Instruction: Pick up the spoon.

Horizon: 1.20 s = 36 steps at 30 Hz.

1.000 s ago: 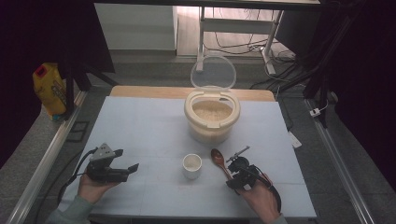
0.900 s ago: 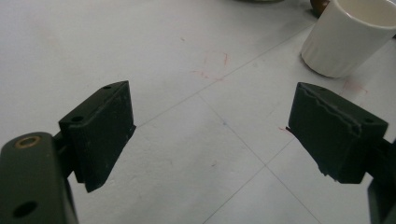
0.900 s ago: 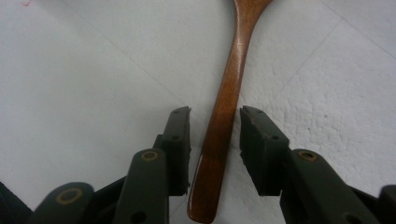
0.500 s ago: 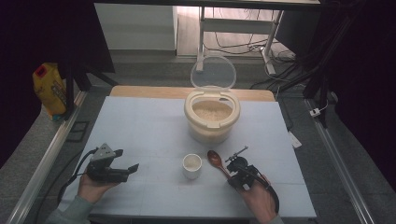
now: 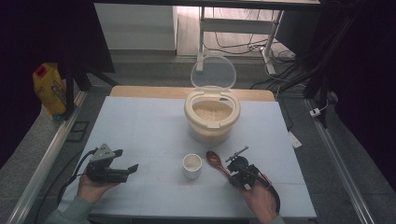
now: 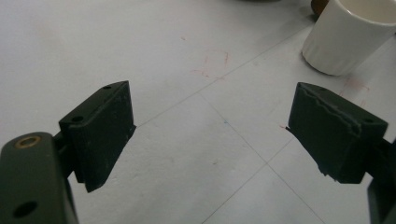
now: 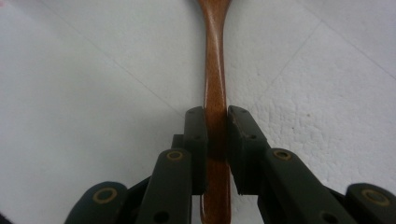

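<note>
A brown wooden spoon (image 5: 215, 160) lies low over the white table, its bowl just right of a small white cup (image 5: 192, 165). My right gripper (image 5: 232, 174) is shut on the spoon's handle (image 7: 215, 84), the jaws pressed on both sides of it. Behind them stands a cream rice container (image 5: 212, 116) with its clear lid (image 5: 213, 72) tipped up and rice inside. At the front left, my left gripper (image 5: 126, 161) is open with nothing between its fingers; in the left gripper view the gripper (image 6: 224, 135) hovers over bare table, the cup (image 6: 352, 35) at upper right.
A yellow bag (image 5: 49, 88) stands off the table's left edge. A metal frame with cables sits behind the table. A small white tag (image 5: 294, 139) lies near the right edge. Bare table surface (image 5: 140, 126) spreads across the left and middle.
The right gripper has carried the spoon slightly left and toward the cup, its bowl now lower and closer to the table. The left gripper has held still.
</note>
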Each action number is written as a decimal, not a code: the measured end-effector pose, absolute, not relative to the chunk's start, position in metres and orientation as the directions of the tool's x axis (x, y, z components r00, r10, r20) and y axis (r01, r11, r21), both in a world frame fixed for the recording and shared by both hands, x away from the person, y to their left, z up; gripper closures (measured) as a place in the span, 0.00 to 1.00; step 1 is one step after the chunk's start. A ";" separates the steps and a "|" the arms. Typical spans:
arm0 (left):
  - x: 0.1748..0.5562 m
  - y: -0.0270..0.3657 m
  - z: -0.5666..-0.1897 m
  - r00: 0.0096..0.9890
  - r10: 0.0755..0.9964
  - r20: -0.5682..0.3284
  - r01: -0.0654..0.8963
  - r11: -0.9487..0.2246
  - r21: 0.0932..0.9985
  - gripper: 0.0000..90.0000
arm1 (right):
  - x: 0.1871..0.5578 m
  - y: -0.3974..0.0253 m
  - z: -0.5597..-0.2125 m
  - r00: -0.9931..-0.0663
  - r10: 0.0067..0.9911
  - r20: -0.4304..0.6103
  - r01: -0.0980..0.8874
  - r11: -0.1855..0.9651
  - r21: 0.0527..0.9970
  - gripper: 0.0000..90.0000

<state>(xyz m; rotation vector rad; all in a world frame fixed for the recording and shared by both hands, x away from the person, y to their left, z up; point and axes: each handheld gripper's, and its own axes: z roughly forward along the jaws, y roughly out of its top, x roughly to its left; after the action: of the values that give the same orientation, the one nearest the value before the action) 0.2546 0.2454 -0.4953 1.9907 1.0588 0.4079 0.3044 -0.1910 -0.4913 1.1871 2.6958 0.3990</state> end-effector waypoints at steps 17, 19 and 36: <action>0.256 0.245 -0.496 0.592 0.802 -0.083 0.531 -0.311 0.788 0.16 | 0.300 -0.214 -0.462 -0.704 0.707 0.062 0.652 0.610 0.451 0.87; 0.256 0.244 -0.497 0.592 0.802 -0.085 0.531 -0.308 0.790 0.16 | 0.299 -0.214 -0.456 -0.714 0.697 0.063 0.635 0.608 0.476 0.87; 0.253 0.245 -0.495 0.594 0.801 -0.080 0.524 -0.309 0.794 0.16 | 0.301 -0.213 -0.438 -0.767 0.641 0.042 0.548 0.619 0.563 0.87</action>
<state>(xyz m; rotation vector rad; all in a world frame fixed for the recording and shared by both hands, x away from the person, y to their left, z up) 0.2534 0.2452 -0.4954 1.9907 1.0518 0.4216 0.3014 -0.2132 -0.4380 0.9907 2.6769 0.8486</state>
